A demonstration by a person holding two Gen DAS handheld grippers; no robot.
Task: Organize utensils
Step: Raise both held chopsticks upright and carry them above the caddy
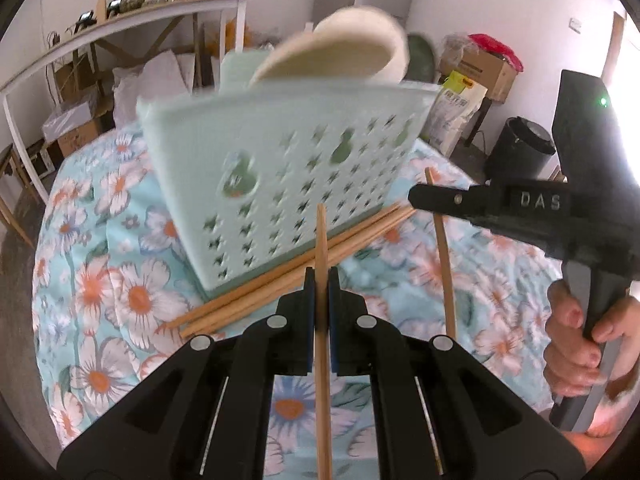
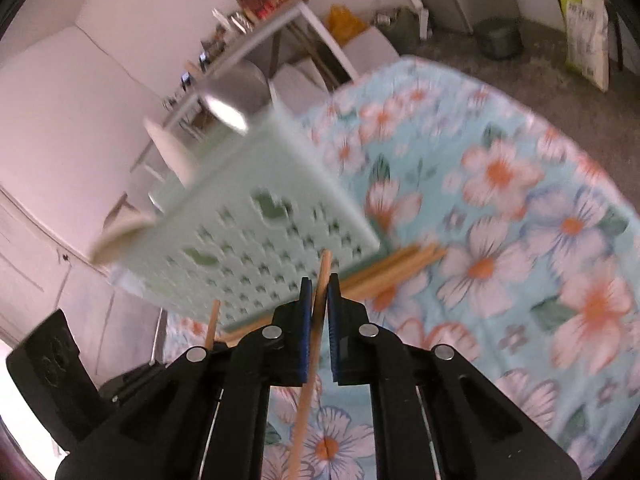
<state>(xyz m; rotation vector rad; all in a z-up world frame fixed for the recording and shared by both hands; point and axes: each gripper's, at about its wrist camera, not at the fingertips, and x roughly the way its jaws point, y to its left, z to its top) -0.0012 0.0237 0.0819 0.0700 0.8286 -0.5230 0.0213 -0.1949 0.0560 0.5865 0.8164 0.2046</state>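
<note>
Right tongs (image 2: 319, 280) clamp chopstick (image 2: 311, 354) (basket (image 2: 256, 216) beyond).

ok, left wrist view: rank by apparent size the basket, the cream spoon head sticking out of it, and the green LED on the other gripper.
1. Mint basket, largest by far.
2. Cream spoon head, blurred but clearly smaller.
3. Green LED, a dot.

All as they look; nearness to the lens skews this.

Each fisheye camera sits just behind its own jaws, angled down along them at close range. Both views share the pale green basket (image 1: 280, 168) at frame centre, the floral cloth (image 2: 520, 220) and the loose chopsticks (image 1: 296, 276).
</note>
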